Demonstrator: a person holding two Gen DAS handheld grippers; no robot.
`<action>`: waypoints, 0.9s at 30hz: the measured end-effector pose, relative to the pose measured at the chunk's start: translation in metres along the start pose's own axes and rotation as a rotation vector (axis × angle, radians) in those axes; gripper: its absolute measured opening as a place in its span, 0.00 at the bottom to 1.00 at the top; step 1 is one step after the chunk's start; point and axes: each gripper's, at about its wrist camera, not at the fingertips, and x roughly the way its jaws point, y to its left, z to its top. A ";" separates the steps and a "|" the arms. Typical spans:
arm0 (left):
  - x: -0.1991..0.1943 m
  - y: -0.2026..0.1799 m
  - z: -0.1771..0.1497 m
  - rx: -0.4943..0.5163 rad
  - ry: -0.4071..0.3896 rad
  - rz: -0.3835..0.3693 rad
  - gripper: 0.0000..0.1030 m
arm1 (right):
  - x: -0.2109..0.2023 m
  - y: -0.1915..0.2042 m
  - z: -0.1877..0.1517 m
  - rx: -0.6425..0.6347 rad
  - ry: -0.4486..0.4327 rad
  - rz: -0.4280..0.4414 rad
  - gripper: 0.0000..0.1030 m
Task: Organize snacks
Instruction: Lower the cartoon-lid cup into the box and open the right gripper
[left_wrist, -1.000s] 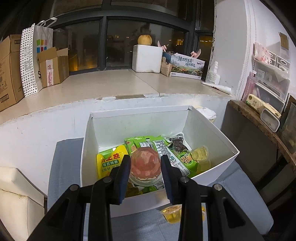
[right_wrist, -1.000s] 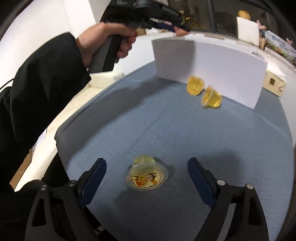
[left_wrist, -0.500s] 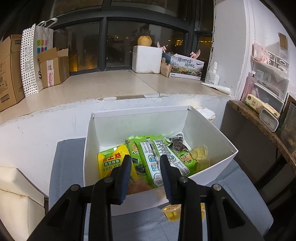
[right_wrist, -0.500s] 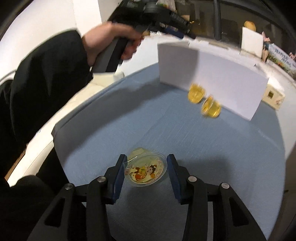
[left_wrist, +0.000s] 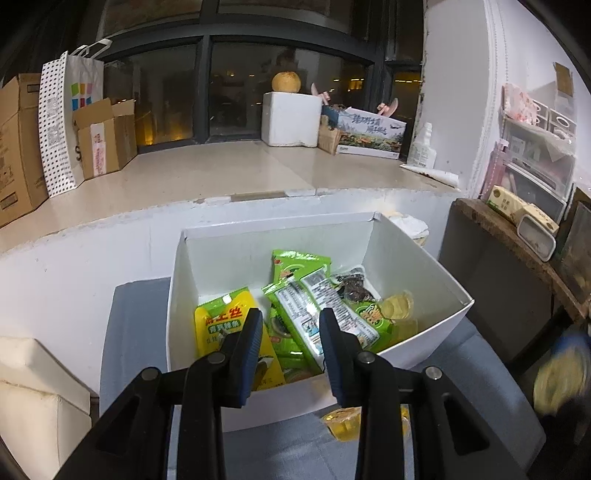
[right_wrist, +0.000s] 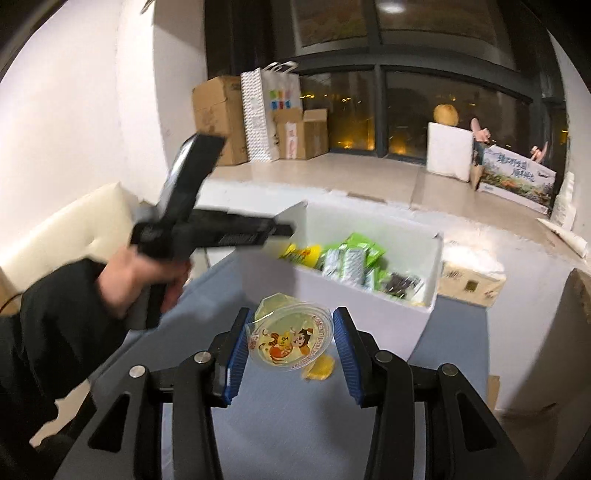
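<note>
A white open box (left_wrist: 369, 236) on the blue-grey cloth holds a yellow packet (left_wrist: 225, 325), green packets (left_wrist: 299, 273), a dark packet (left_wrist: 354, 288) and yellow jelly cups (left_wrist: 397, 306). My left gripper (left_wrist: 290, 317) hovers over the box's near wall, shut, with nothing between its fingers. My right gripper (right_wrist: 291, 321) is shut on a clear jelly cup with a cartoon lid (right_wrist: 290, 341), held in the air in front of the box (right_wrist: 332, 295). Another yellow jelly cup (left_wrist: 341, 424) lies on the cloth by the box's near wall.
A person's hand (right_wrist: 147, 273) in a black sleeve grips the left tool. Behind the box runs a pale stone ledge (left_wrist: 221, 173) with cardboard boxes (left_wrist: 103, 140), a dotted paper bag (left_wrist: 62, 122) and a white foam block (left_wrist: 291, 118). A cream cushion (left_wrist: 37, 387) sits left, a wooden shelf (left_wrist: 517, 243) right.
The pink jelly cup that sat between my left fingers is gone from them. My right gripper closed on the cartoon-lid cup and lifted it off the cloth toward the box.
</note>
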 end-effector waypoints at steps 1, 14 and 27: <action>0.000 0.001 -0.001 -0.009 0.009 0.001 0.38 | 0.007 -0.008 0.007 0.019 -0.004 0.001 0.47; -0.057 -0.009 -0.064 -0.058 0.009 0.023 1.00 | 0.117 -0.080 0.040 0.179 0.098 -0.095 0.47; -0.086 -0.010 -0.090 -0.114 0.008 0.015 1.00 | 0.125 -0.097 0.030 0.281 0.113 -0.159 0.88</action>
